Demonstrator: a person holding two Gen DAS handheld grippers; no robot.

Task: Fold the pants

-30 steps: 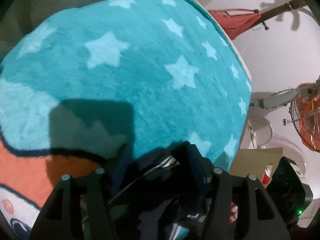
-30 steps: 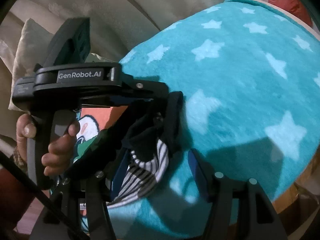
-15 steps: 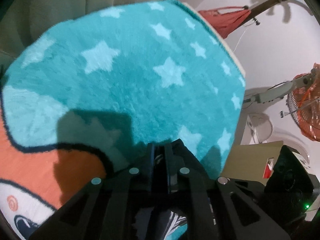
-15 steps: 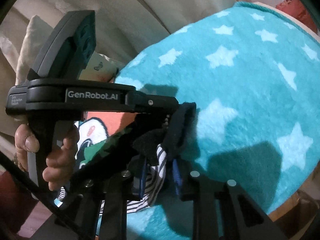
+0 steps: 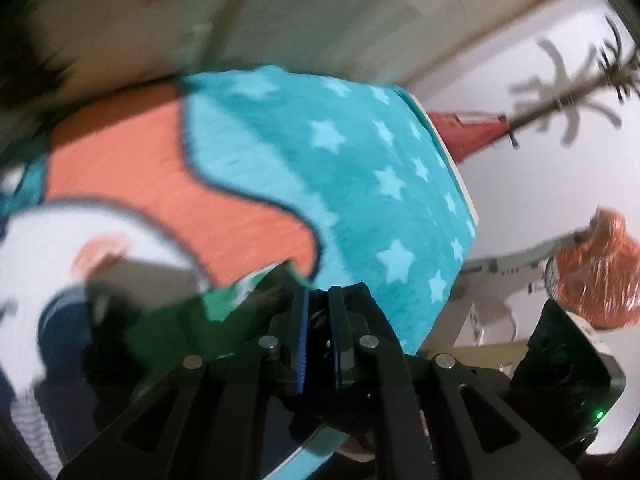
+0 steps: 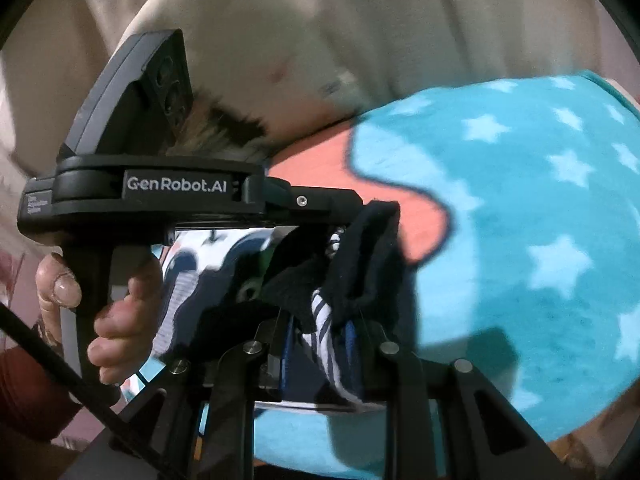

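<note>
The pants are dark with a navy-and-white striped inside, and they lie on a teal star blanket (image 6: 540, 208). In the right wrist view a bunched edge of the pants (image 6: 360, 264) rises between the pads of my right gripper (image 6: 320, 320), which is shut on it. My left gripper (image 5: 318, 300) is shut on a thin dark fold of the same pants (image 5: 320, 320), lifted off the blanket. The right wrist view shows the left gripper (image 6: 348, 212) from the side, just above and left of the right one, held by a person's hand (image 6: 116, 320). The rest of the pants is hidden below the grippers.
The blanket (image 5: 360, 184) has an orange and white cartoon print (image 5: 140, 184) on its left part. A cream pillow (image 6: 280, 40) lies behind it. Past the bed's right edge stand a fan under an orange cover (image 5: 592, 280), a red cloth (image 5: 468, 132) and a black device (image 5: 568, 364).
Both grippers went from open around the pants' edge to shut on it. They then rose and swung with the cloth toward the orange part of the blanket; the left wrist view is blurred.
</note>
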